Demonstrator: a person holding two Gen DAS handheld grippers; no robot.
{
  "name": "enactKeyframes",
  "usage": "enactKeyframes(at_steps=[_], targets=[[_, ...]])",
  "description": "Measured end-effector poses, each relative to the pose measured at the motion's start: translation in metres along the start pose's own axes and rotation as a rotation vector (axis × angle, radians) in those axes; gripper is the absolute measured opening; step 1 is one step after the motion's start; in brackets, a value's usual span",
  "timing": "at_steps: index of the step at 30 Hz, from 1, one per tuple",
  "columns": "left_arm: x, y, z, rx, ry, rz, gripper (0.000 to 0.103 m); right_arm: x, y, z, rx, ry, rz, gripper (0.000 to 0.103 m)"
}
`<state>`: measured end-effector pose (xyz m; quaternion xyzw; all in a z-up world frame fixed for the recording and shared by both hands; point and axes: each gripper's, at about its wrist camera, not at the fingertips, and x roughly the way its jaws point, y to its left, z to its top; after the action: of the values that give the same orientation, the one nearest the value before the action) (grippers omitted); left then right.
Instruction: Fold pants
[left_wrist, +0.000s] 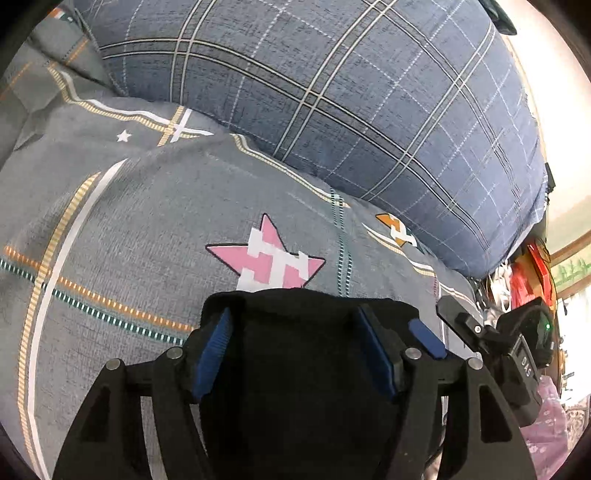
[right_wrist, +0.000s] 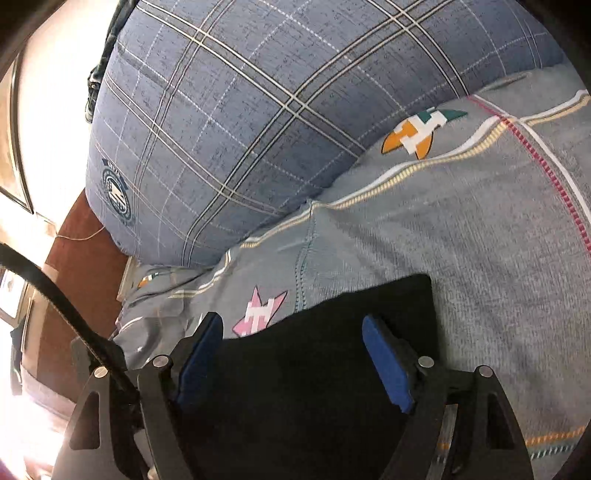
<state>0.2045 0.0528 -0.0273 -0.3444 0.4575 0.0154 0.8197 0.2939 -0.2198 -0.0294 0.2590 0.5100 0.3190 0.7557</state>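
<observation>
The black pants (left_wrist: 295, 369) lie on a grey bedsheet with star prints (left_wrist: 129, 221). In the left wrist view my left gripper (left_wrist: 295, 325) is open, its blue pads (left_wrist: 214, 354) wide apart over the pants' far edge. My right gripper (left_wrist: 491, 332) shows at the right of that view, beside the pants. In the right wrist view the pants (right_wrist: 314, 369) lie flat under my right gripper (right_wrist: 295, 339), which is open with its blue pads (right_wrist: 388, 369) spread over the cloth. No cloth is pinched in either one.
A big blue plaid pillow (left_wrist: 332, 92) lies across the far side of the bed, also in the right wrist view (right_wrist: 221, 129). Red clutter (left_wrist: 528, 273) and a window lie beyond the bed's right end. A reddish floor (right_wrist: 85, 251) shows left of the bed.
</observation>
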Motion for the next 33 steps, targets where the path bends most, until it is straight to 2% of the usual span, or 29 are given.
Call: enactKeyframes(at_steps=[2, 5, 10, 16, 21, 23, 25, 33], targets=[[-0.008, -0.001, 0.0, 0.005, 0.019, -0.006, 0.067, -0.003, 0.007, 0.0, -0.033, 0.001, -0.025, 0.082], [-0.035, -0.002, -0.013, 0.012, 0.011, 0.009, 0.067, -0.027, 0.025, -0.011, -0.096, -0.049, -0.045, 0.083], [-0.085, -0.013, -0.063, 0.122, -0.072, 0.12, 0.068, -0.08, 0.052, -0.056, -0.207, -0.124, -0.068, 0.083], [-0.126, -0.023, -0.119, 0.14, -0.135, 0.201, 0.069, -0.118, 0.067, -0.136, -0.311, -0.164, -0.133, 0.083], [-0.154, -0.03, -0.152, 0.159, -0.214, 0.271, 0.072, -0.132, 0.073, -0.189, -0.332, -0.195, -0.211, 0.084], [-0.163, -0.037, -0.163, 0.201, -0.245, 0.322, 0.076, -0.135, 0.071, -0.201, -0.31, -0.197, -0.225, 0.084], [-0.171, -0.042, -0.172, 0.24, -0.277, 0.371, 0.077, -0.136, 0.071, -0.21, -0.304, -0.18, -0.233, 0.084], [-0.191, -0.052, -0.187, 0.273, -0.335, 0.408, 0.081, -0.141, 0.087, -0.234, -0.375, -0.18, -0.263, 0.085]])
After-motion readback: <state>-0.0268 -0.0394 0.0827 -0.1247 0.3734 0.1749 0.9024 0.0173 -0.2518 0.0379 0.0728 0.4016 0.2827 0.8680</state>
